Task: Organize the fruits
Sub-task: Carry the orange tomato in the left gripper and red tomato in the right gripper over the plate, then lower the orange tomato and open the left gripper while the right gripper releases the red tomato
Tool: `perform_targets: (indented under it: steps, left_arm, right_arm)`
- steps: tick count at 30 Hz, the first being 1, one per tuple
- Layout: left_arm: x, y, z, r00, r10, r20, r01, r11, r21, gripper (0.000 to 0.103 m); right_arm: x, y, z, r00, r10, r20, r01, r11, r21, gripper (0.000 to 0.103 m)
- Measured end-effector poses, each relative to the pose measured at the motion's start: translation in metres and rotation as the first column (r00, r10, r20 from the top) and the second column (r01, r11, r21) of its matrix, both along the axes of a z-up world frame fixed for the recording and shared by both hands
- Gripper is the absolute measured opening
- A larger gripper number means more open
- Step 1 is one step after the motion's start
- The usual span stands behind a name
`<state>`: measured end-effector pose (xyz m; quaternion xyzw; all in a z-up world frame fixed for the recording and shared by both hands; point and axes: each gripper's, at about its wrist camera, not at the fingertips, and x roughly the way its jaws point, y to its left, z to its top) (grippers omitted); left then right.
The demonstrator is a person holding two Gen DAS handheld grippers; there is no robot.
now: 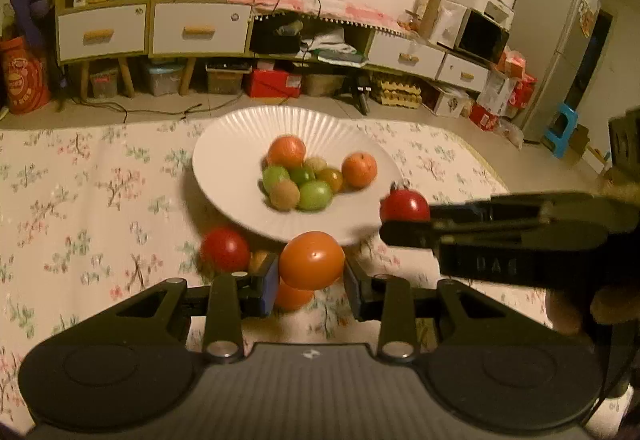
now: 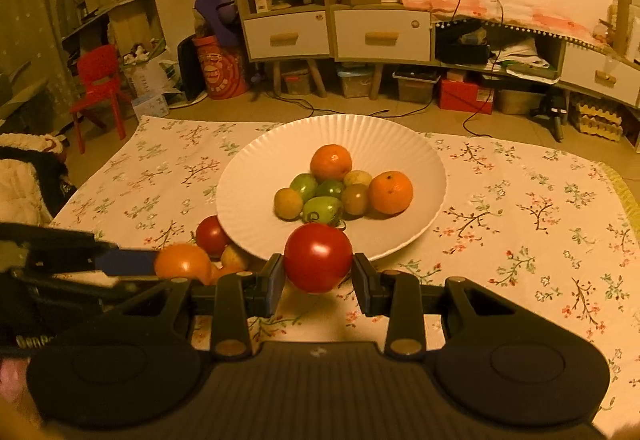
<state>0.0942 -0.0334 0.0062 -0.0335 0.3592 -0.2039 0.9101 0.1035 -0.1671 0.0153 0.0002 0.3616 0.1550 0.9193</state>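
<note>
Left fingers: left gripper (image 1: 310, 282) holds an orange fruit (image 1: 312, 260), its blue pads (image 1: 270, 280) pressed on both sides; the fruit is lifted clear of the cloth
Below that fruit: another orange fruit (image 1: 292, 296) lies on the floral tablecloth (image 1: 80, 200), partly hidden
Left of plate: a red tomato (image 1: 225, 249) sits on the cloth against the near rim of the plate, with a small yellowish fruit (image 1: 258, 260) just beside it, possibly a plum, too blurred to name
Centre: a white fluted plate (image 2: 260, 168) holds two oranges (image 2: 331, 162), several green fruits (image 2: 304, 186) and some yellow-brown ones (image 2: 288, 203), all clustered in its middle
Right fingers: right gripper (image 2: 318, 280) grips a second red tomato (image 2: 318, 258) between its pads, held above the plate's near rim
Meeting of the two: in the right wrist view the left gripper's fruit hangs at lower left, near the cloth fruits
Background: a low cabinet (image 2: 380, 32) with white drawers stands behind the table
</note>
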Motion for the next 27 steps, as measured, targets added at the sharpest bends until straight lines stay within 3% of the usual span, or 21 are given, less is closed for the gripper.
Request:
perform_targets:
  steps: [15, 27]
  left_arm:
    - [0.045, -0.033, -0.003, 1.0, -0.015, -0.002, 0.015, 0.998, 0.069, 0.029]
    - [0.054, -0.042, -0.015, 0.999, -0.006, -0.035, 0.009, 0.994, 0.107, 0.029]
  right_arm:
    - [0.028, -0.016, -0.005, 0.999, -0.045, -0.016, 0.045, 0.999, 0.004, 0.033]
    - [0.034, -0.019, -0.009, 0.999, -0.039, 0.002, 0.039, 0.999, -0.028, 0.033]
